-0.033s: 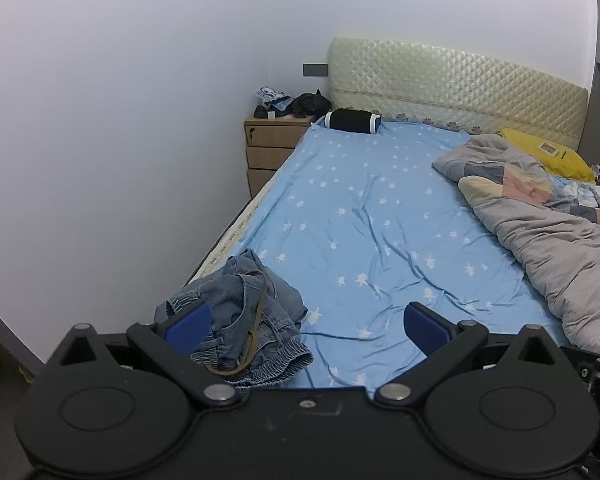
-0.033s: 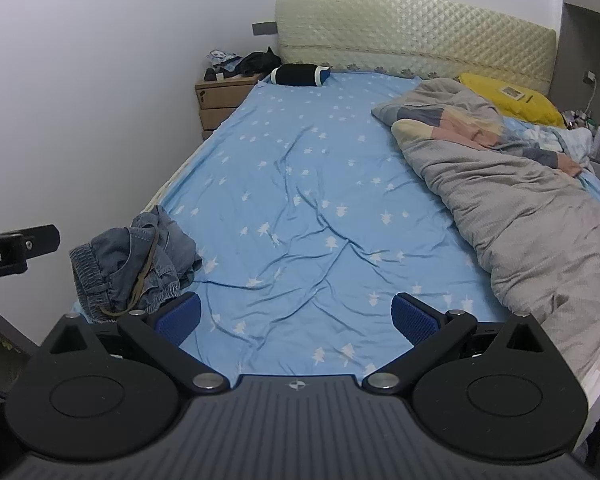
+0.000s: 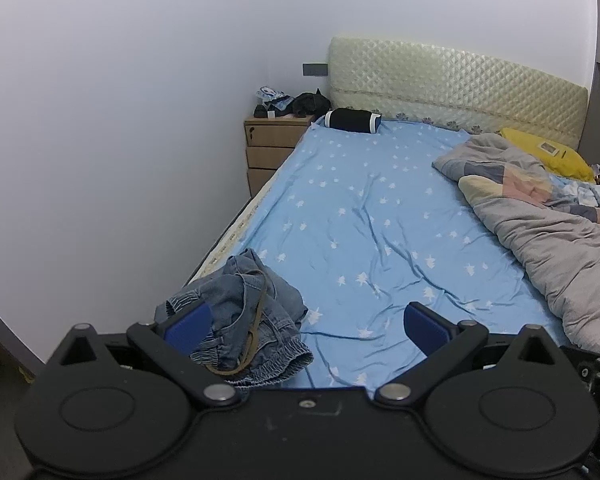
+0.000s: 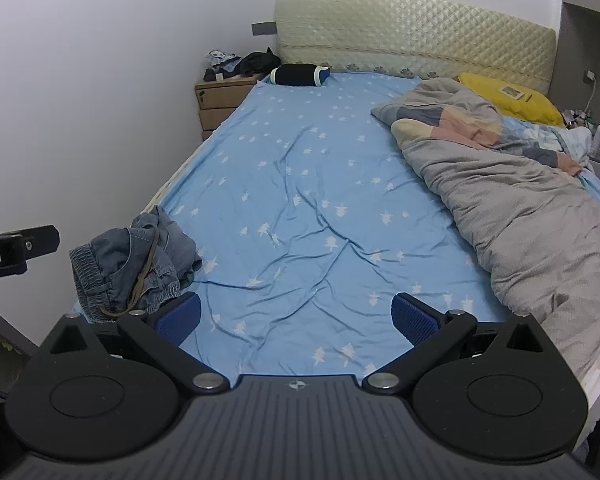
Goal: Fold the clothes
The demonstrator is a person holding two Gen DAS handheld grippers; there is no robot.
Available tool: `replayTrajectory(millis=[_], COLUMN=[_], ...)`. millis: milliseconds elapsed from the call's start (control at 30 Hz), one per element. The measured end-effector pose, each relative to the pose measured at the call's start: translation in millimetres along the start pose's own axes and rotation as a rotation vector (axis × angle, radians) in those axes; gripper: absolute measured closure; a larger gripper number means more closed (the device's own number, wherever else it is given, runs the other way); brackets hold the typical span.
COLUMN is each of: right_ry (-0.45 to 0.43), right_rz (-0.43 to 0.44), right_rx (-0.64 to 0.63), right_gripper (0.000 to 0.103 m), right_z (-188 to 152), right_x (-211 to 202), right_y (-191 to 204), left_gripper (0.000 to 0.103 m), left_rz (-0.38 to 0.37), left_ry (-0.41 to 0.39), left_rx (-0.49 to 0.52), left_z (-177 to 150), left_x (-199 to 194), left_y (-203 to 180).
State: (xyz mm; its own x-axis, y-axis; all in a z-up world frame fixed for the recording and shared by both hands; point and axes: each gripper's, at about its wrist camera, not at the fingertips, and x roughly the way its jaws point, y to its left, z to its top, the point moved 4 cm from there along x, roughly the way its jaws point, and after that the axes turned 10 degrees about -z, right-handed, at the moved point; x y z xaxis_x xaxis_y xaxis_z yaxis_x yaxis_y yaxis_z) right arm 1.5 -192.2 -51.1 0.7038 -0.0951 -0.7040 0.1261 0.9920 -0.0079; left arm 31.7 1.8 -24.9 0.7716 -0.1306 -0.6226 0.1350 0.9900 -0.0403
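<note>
Fingers (image 3: 188, 326) spread wide, both grippers level above bed (image 4: 300, 200).

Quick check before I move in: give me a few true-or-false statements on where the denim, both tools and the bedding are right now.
1. The denim garment lies crumpled at the bed's near left corner. True.
2. The left tool is shut on the denim. False: it is open, holding nothing.
3. The right tool is open. True.
4. The grey blanket covers the denim. False: it lies along the right side, apart from it.
5. The yellow pillow lies by the headboard. True.
</note>
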Motion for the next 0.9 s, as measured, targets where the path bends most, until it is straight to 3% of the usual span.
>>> replayTrajectory(millis=[533,900], right_ry=[-0.001,0.043], right_rz=[-0.015,-0.026], right_rx=[-0.001,0.028], right_gripper=[0.0,0.0], right_z=[-2.4,-3.7], right_x=[-2.6,4.1], right_y=[1.3,-2.2], left_gripper=[0.0,0.0], left_rz=[-0.008,-0.015], left_ry=[0.032,0.077], left_rx=[0.009,0.02], left_z=[-2.1,-4.5], left_x=[11.9,24.3], left_y=[3.4,6.5])
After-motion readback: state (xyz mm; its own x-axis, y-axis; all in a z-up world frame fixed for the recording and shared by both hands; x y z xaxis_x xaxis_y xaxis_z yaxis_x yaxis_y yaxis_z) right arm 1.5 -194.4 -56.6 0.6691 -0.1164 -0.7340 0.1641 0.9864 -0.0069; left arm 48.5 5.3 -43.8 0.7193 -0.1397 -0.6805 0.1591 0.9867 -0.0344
